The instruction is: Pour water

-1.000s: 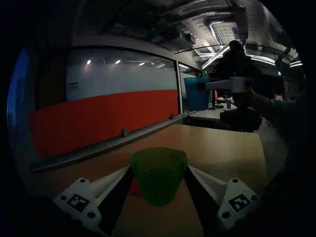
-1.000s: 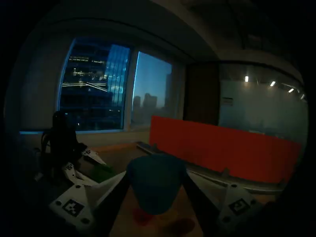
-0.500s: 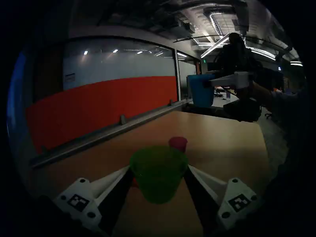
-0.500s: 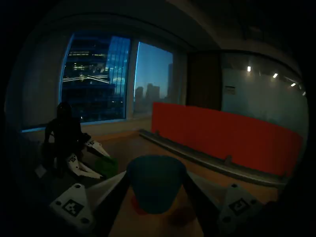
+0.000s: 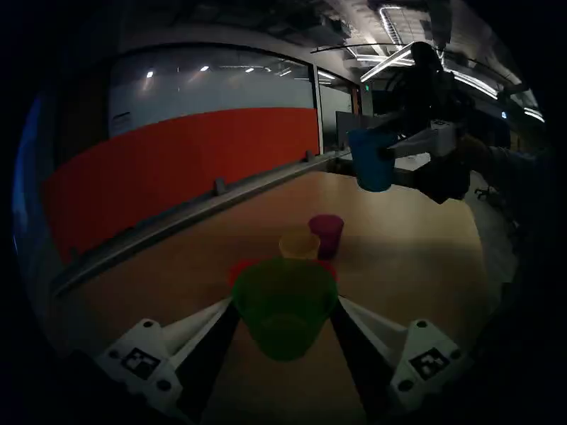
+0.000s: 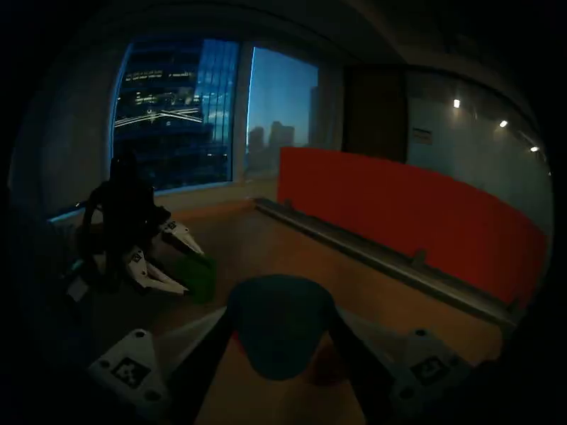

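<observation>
green cup (image 5: 285, 312) gripped, blue cup (image 5: 371, 161) above table (image 5: 414, 237)

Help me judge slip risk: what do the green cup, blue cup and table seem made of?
The green cup: probably thin translucent plastic; shapes behind tint through its wall. The blue cup: likely the same plastic, even colour, dull in dim light. The table: smooth tan top, soft sheen, wood or laminate; cannot tell which.

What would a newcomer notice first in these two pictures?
The green cup in the left gripper, low in the left gripper view, strikes first; the right gripper holds a blue cup likewise. Behind, a long red panel runs beside the table, where a purple cup and a yellow cup stand.
</observation>
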